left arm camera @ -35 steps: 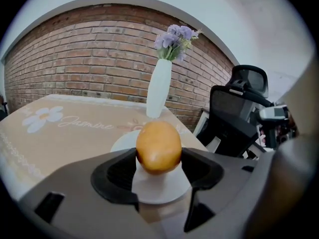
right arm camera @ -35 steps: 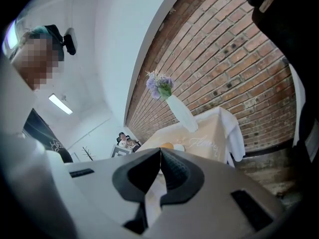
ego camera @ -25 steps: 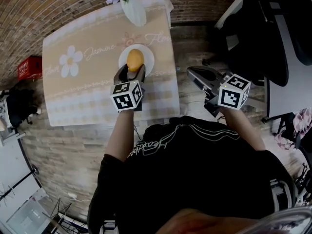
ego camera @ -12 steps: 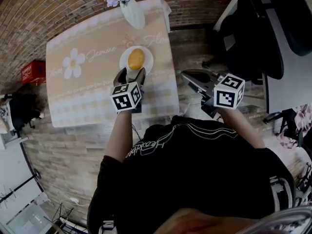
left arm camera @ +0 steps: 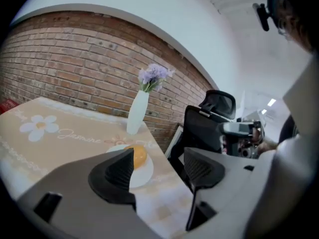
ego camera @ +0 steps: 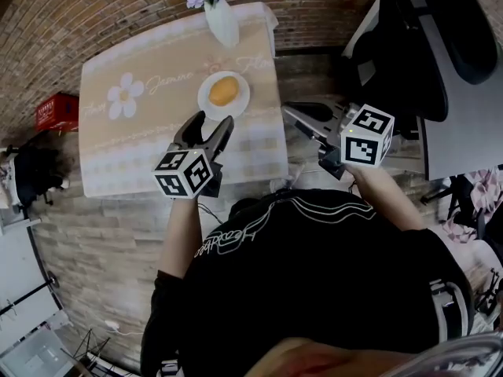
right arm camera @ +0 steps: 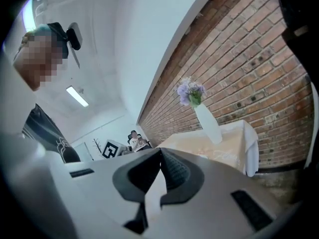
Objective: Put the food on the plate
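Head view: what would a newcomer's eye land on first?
The orange food sitting on the white plate near the patterned table's right edge, with a vase of purple flowers behind it. Next, the left gripper above the table short of the plate: its jaws have just been opening, nothing between them.

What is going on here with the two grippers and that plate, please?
A person holds a gripper in each hand. The orange food already lies on the white plate on the table, near the vase. The left gripper hovers above the table, short of the plate; its jaws have just been opening and stand wide apart with nothing between them. The right gripper is held off the table's right side, jaws shut and empty.
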